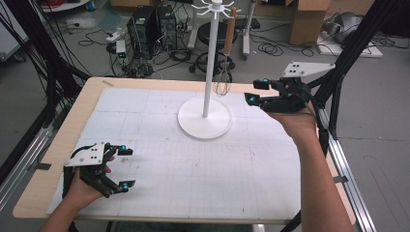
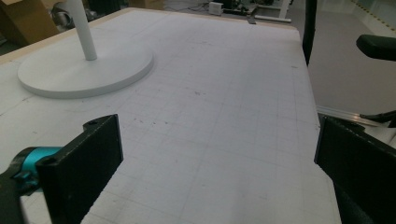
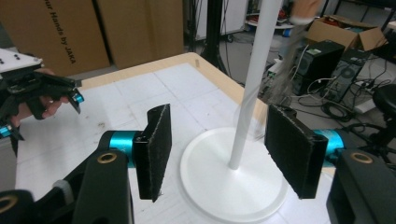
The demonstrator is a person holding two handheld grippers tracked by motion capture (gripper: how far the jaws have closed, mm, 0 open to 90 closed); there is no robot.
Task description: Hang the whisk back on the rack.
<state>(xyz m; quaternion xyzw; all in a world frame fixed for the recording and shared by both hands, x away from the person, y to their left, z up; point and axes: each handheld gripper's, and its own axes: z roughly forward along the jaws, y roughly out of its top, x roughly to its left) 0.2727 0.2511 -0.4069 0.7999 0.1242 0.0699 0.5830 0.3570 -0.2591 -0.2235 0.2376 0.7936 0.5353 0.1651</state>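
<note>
A white stand [image 1: 208,72] with a round base [image 1: 204,123] rises from the middle of the white gridded mat, with hooks at its top. A whisk [image 1: 223,83] with a wooden handle hangs from one hook, just right of the pole. My right gripper [image 1: 252,92] hovers to the right of the stand, pointing toward it. It is open, and in the right gripper view [image 3: 217,144] the pole [image 3: 252,84] stands beyond the gap, with the whisk [image 3: 285,70] a blur. My left gripper [image 1: 126,168] rests open and empty at the mat's near left [image 2: 217,163].
The mat [image 1: 193,164] covers most of a wooden table [image 1: 87,96]. Black tripod legs [image 1: 338,72] stand off the right edge. Computer towers [image 1: 150,29], cables and cardboard boxes [image 1: 309,19] lie on the floor beyond the far edge.
</note>
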